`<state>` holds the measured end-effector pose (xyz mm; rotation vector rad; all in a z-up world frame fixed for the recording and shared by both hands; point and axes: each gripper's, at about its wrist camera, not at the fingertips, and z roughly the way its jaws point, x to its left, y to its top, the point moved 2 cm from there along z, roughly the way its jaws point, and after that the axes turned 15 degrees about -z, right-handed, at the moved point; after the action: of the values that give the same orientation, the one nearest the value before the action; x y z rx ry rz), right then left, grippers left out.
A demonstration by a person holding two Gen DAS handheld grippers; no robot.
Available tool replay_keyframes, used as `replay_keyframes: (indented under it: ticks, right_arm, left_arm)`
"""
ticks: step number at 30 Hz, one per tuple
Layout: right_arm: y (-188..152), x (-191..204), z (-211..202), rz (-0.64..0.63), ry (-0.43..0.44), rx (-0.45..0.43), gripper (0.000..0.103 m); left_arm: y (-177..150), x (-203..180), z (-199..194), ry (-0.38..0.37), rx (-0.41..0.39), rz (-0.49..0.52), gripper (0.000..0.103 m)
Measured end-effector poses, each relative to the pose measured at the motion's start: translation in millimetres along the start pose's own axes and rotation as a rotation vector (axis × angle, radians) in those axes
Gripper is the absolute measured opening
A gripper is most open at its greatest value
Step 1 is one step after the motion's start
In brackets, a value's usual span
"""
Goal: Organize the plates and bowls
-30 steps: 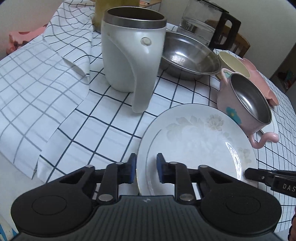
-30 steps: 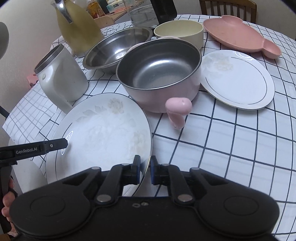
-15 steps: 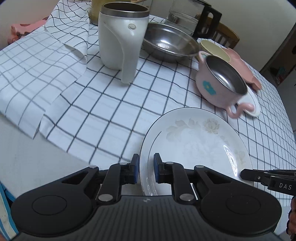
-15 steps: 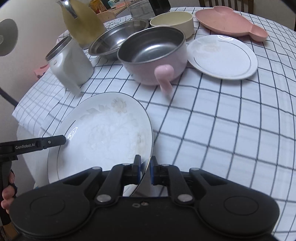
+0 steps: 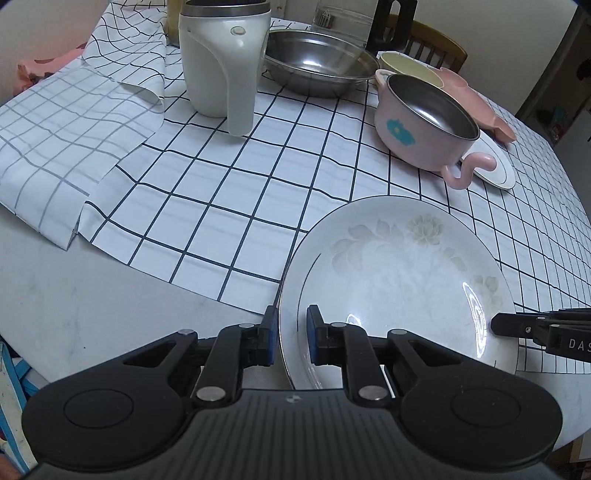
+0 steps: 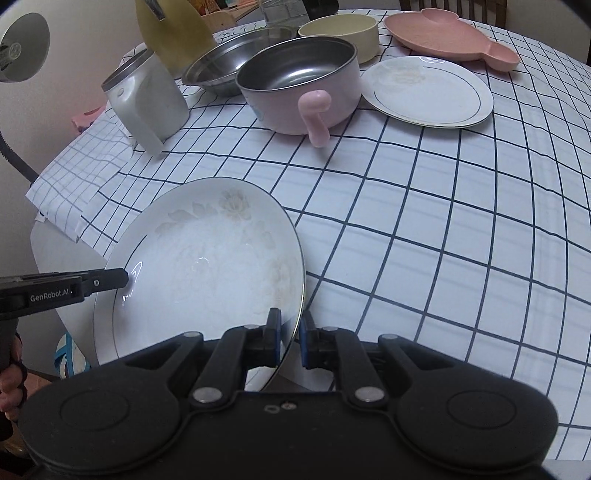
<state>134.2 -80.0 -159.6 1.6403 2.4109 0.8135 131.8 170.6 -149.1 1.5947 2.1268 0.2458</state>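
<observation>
A large white plate with a faint flower pattern (image 5: 399,273) (image 6: 207,273) is held in the air over the table's near edge, tilted. My left gripper (image 5: 290,334) is shut on its left rim. My right gripper (image 6: 289,341) is shut on its right rim. A pink pot with a steel inside (image 5: 424,122) (image 6: 299,88) stands beyond it. A smaller white plate (image 6: 428,90) (image 5: 495,162) lies to the right of the pot. A steel bowl (image 5: 317,61) (image 6: 221,68), a cream bowl (image 6: 341,31) (image 5: 408,66) and a pink divided plate (image 6: 448,35) stand at the back.
A white and steel kettle (image 5: 221,55) (image 6: 146,101) stands at the back left. A yellow jug (image 6: 171,29) and a glass jug (image 5: 345,22) are behind the bowls. The checked cloth (image 5: 207,192) is folded at the left, baring the table top (image 5: 92,306).
Both grippers have pulled the large plate back toward the table's near edge and lifted it. The pot and the bowls look farther away. Both grips have held.
</observation>
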Motion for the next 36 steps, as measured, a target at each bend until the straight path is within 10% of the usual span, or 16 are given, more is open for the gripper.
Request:
replay_keyframes:
  ticks: [14,36]
  right_arm:
    - [3,8,-3,-0.049,-0.067,-0.001,0.027]
    - [33,17,-76,-0.187,-0.087,-0.240,0.059]
  left_arm:
    - [-1,1,-13,0.006,-0.042,0.022,0.015]
    - [13,-55,-70,-0.014,-0.224,0.046,0.017]
